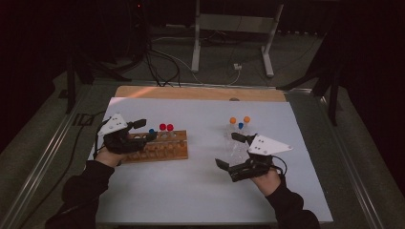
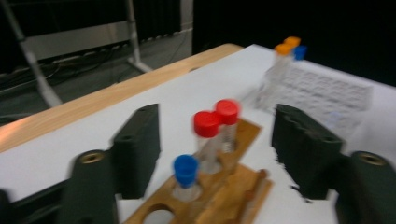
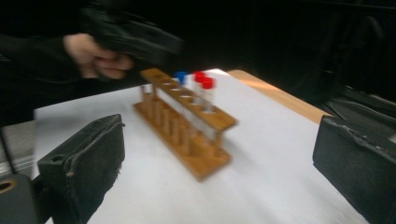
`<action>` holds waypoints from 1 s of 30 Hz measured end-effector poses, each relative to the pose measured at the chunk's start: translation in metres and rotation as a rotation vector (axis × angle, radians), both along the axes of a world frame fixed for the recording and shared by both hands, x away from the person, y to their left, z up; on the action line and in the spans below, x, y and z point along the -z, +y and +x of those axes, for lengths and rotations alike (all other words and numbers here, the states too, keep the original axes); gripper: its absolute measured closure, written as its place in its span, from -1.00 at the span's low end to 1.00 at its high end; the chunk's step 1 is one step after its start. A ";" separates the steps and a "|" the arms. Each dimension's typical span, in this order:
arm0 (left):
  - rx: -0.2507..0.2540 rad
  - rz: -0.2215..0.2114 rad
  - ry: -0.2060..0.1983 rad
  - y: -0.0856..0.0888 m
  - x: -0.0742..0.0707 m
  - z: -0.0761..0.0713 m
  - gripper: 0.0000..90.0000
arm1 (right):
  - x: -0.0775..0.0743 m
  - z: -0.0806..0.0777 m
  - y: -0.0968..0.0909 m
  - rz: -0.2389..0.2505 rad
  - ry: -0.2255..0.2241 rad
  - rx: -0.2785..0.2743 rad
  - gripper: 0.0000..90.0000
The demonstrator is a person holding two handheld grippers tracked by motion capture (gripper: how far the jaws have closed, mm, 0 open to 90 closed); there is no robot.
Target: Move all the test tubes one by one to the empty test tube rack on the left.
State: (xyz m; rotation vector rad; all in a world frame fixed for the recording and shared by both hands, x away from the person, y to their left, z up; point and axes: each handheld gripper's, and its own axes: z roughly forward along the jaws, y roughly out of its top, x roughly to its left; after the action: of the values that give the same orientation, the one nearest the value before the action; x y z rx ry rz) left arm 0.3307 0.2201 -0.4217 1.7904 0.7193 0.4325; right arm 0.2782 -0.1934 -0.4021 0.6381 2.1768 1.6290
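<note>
From the high view, the white-covered surface (image 1: 191,191) carries a brown wooden tube rack (image 1: 160,146) at 9 o'clock with one blue-capped tube (image 1: 152,131) and two red-capped tubes (image 1: 166,127), the left claw (image 1: 145,130) spread open over its near end, while at 3 o'clock the right claw (image 1: 229,151) gapes empty beside a clear plastic rack (image 1: 237,143) holding orange- and blue-capped tubes. In the left gripper view, the wide-apart jaws frame the blue-capped tube (image 2: 186,170) and red-capped tubes (image 2: 215,119), with the clear plastic rack (image 2: 322,91) beyond at 1 o'clock. In the right gripper view, open jaws flank the wooden rack (image 3: 184,119), with the person's hand (image 3: 95,58) at 11 o'clock.
</note>
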 end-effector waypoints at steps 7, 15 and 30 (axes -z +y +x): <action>0.058 -0.064 0.004 0.001 -0.006 -0.027 -0.95 | -0.002 0.020 -0.031 -0.040 0.023 0.133 -0.92; 0.119 -0.076 -0.021 -0.009 0.002 -0.059 -0.99 | 0.019 0.042 -0.056 -0.077 0.105 0.244 -0.78; 0.173 -0.060 -0.013 -0.018 0.019 -0.079 -0.99 | 0.057 0.083 -0.051 -0.165 0.226 0.359 0.29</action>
State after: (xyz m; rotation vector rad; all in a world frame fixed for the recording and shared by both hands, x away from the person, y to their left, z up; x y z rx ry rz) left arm 0.2519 0.2024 -0.4412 1.7748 0.5568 0.3032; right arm 0.3607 -0.2449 -0.4591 1.1324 2.1603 1.2300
